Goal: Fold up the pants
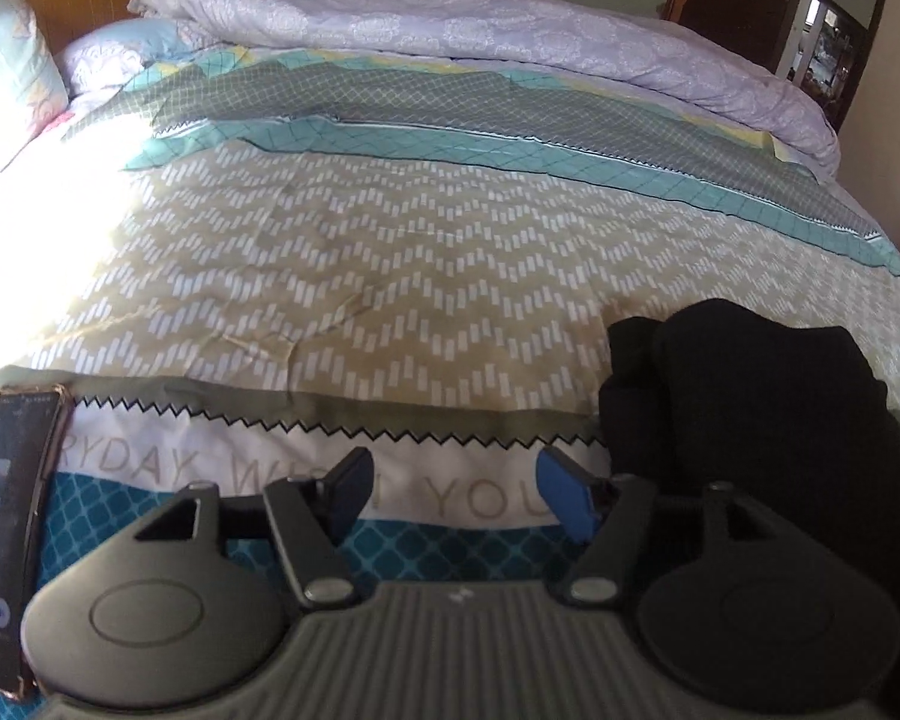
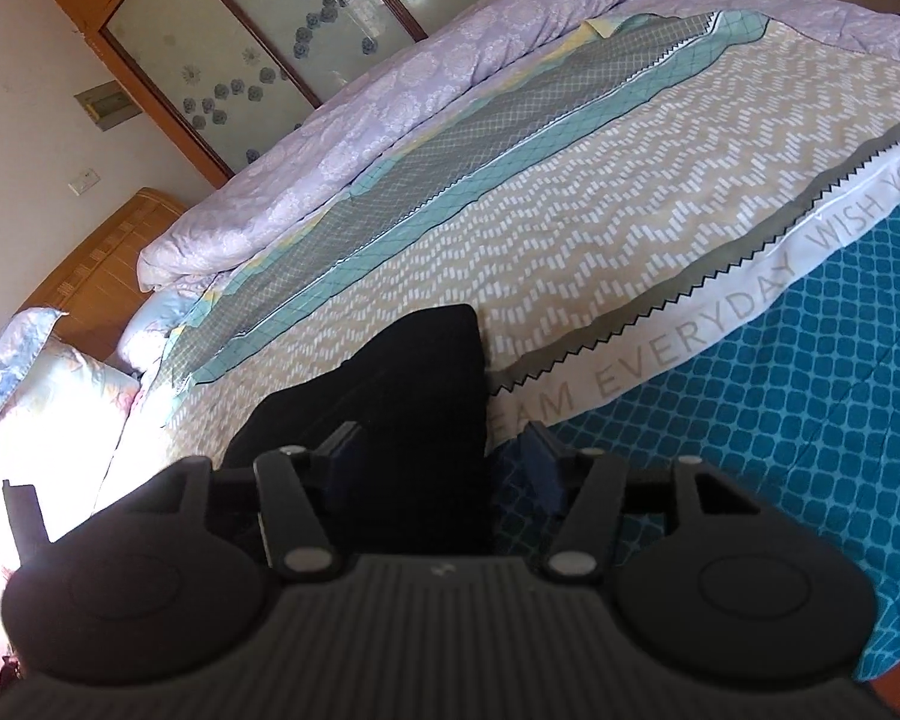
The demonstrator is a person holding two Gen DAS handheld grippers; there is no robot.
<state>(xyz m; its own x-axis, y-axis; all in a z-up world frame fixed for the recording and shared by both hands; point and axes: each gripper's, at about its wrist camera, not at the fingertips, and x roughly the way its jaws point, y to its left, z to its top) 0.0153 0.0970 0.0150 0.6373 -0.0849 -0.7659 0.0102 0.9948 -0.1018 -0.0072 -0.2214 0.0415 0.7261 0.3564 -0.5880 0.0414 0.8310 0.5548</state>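
The black pants (image 1: pixel 750 396) lie bunched in a folded heap on the patterned bedspread (image 1: pixel 390 270), near the bed's front edge. My left gripper (image 1: pixel 457 487) is open just left of the heap, with only the bedspread's lettered white band between its blue pads. In the right wrist view the pants (image 2: pixel 414 372) run from in front of my right gripper (image 2: pixel 443 457) back between its fingers. That gripper is open: the left finger lies over the cloth, while the right finger stands apart from the cloth's edge, over the teal sheet.
A phone (image 1: pixel 6 540) with a lit screen lies at the bed's front left. A rolled lilac quilt (image 1: pixel 450 18) runs along the far side, and pillows (image 1: pixel 6 60) rest against the wooden headboard. A wardrobe (image 2: pixel 270 30) with frosted doors stands behind the bed (image 2: pixel 690 180).
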